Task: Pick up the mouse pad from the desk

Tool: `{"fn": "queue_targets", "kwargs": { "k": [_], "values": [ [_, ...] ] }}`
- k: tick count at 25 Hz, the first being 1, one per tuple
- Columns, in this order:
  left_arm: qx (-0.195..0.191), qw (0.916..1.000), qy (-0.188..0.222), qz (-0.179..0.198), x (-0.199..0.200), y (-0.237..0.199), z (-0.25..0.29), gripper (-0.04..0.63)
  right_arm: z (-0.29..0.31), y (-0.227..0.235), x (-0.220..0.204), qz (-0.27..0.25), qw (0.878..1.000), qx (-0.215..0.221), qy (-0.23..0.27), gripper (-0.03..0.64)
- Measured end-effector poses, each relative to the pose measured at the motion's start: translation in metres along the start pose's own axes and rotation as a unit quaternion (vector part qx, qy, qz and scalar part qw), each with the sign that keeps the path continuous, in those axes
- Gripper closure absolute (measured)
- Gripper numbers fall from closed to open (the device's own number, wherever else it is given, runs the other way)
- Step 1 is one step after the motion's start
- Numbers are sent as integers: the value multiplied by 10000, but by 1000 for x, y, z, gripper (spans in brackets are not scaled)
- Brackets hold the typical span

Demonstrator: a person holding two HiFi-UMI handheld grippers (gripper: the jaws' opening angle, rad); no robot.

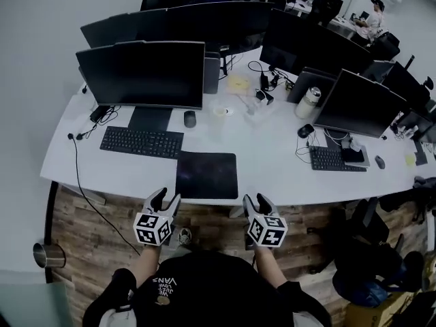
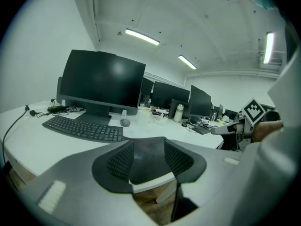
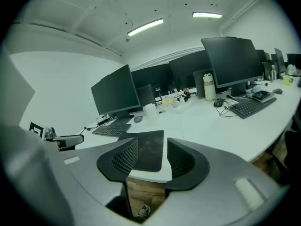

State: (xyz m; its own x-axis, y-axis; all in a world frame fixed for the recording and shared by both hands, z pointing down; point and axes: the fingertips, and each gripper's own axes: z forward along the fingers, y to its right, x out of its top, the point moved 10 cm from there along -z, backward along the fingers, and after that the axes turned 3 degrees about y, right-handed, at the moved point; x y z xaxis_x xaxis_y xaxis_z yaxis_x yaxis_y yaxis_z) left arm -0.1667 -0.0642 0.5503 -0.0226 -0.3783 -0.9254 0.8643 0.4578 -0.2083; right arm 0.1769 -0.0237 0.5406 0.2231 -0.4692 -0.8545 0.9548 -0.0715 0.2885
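A dark mouse pad (image 1: pixel 207 174) lies flat at the front edge of the white desk (image 1: pixel 272 162). My left gripper (image 1: pixel 165 201) hovers just off the desk's front edge, by the pad's left corner, jaws open and empty. Off the pad's right corner, my right gripper (image 1: pixel 256 202) is likewise open and empty, short of the desk edge. In the left gripper view the mouse pad (image 2: pixel 146 154) shows between the open jaws of the left gripper (image 2: pixel 147 163). In the right gripper view the mouse pad (image 3: pixel 148 149) lies ahead of the right gripper (image 3: pixel 146 159).
Left of the pad sit a black keyboard (image 1: pixel 142 142), a mouse (image 1: pixel 189 118) and a monitor (image 1: pixel 143 73). More monitors, a bottle (image 1: pixel 308 103) and a second keyboard (image 1: pixel 328 159) stand at the right. Wood floor (image 1: pixel 88 230) lies under me, with a metal bin (image 1: pixel 49 255) at lower left.
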Motion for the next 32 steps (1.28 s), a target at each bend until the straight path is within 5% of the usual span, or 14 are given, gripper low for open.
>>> {"fn": "queue_targets", "kwargs": {
  "k": [20, 26, 32],
  "values": [
    [-1168, 9872, -1085, -22, 3, -86, 89, 407, 75, -45, -18, 327, 9938, -1030, -261, 437],
    [-1146, 9819, -1490, -234, -8, -87, 110, 388, 108, -32, -18, 202, 9938, -927, -577, 437],
    [-704, 9816, -1709, -470, -19, -81, 125, 370, 141, -12, -20, 69, 9913, -720, -1096, 427]
  ]
}}
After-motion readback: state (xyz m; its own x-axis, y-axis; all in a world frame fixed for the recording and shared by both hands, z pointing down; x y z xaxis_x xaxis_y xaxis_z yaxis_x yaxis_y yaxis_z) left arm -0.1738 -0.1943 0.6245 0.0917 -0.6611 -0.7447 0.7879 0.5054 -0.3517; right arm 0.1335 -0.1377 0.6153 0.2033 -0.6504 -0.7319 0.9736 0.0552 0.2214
